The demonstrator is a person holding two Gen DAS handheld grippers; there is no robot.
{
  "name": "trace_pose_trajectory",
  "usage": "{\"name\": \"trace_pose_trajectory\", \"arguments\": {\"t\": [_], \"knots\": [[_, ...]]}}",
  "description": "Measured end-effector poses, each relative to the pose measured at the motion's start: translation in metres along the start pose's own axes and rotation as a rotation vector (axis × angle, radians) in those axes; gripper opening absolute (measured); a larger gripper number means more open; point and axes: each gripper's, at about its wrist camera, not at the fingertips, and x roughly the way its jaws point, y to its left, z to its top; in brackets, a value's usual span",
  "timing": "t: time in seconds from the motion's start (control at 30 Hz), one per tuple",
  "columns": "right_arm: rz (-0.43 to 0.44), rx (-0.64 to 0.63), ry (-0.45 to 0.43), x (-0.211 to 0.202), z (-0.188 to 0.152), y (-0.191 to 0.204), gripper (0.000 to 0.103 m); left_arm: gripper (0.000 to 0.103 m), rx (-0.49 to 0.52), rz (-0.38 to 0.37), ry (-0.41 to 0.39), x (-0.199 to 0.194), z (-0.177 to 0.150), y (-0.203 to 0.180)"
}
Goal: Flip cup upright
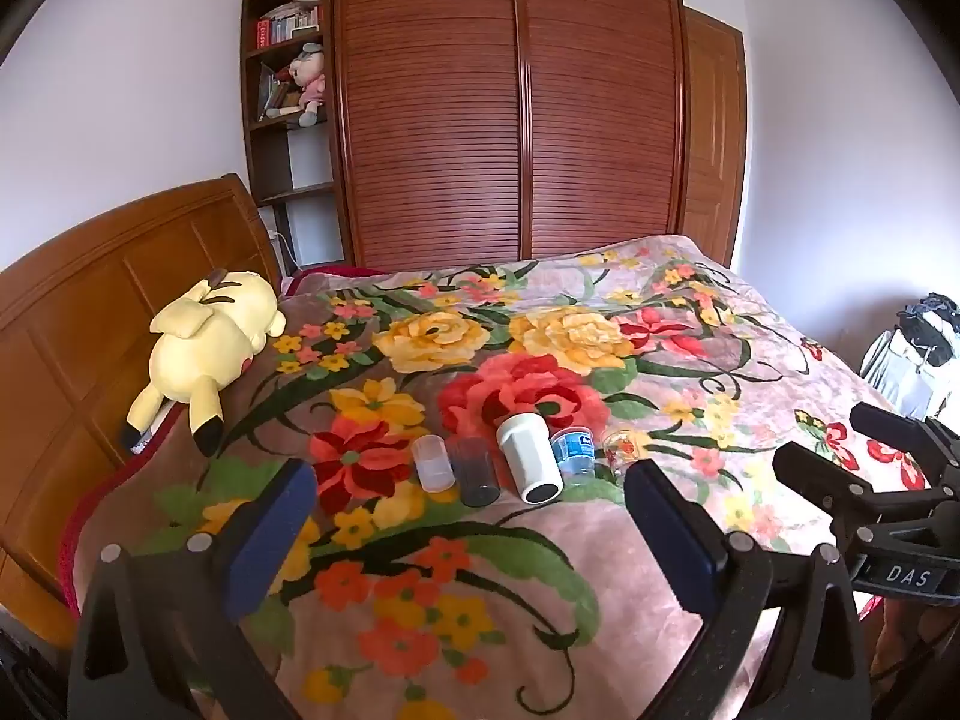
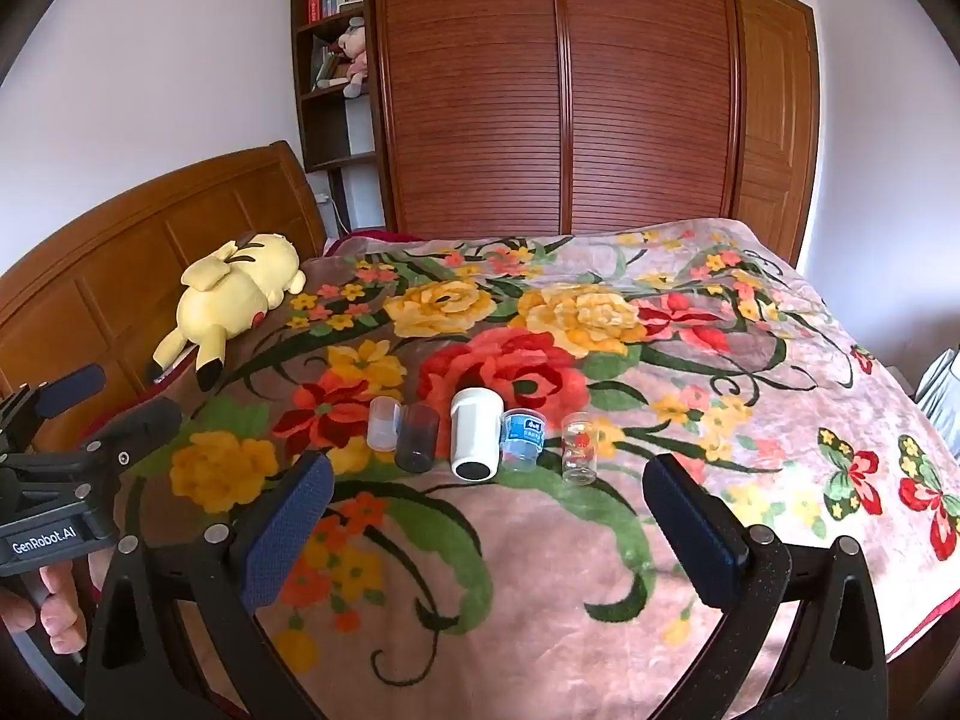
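Several cups lie in a row on the floral blanket (image 1: 456,552): a frosted clear cup (image 1: 432,461), a dark smoky cup (image 1: 474,471), a white faceted cup (image 1: 530,457), a small blue-labelled plastic cup (image 1: 574,450) and a clear glass with a red print (image 1: 619,449). They all lie on their sides with mouths toward me, except the glass, whose pose is unclear. The same row shows in the right wrist view: frosted (image 2: 384,423), dark (image 2: 417,437), white (image 2: 476,433), blue-labelled (image 2: 522,432), glass (image 2: 579,447). My left gripper (image 1: 465,516) and right gripper (image 2: 487,510) are open and empty, short of the row.
A yellow plush toy (image 1: 207,348) lies by the wooden headboard (image 1: 90,312) at the left. A slatted wardrobe (image 1: 510,108) and bookshelf (image 1: 288,90) stand behind the bed. The right gripper shows at the right edge of the left view (image 1: 870,462).
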Motion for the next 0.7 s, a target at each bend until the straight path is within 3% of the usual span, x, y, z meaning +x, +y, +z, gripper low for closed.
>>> {"name": "trace_pose_trajectory", "arguments": {"t": [0.7], "knots": [[0.001, 0.000, 0.005, 0.0010, -0.0009, -0.0027, 0.103, 0.103, 0.002, 0.002, -0.001, 0.0001, 0.0000, -0.0009]]}}
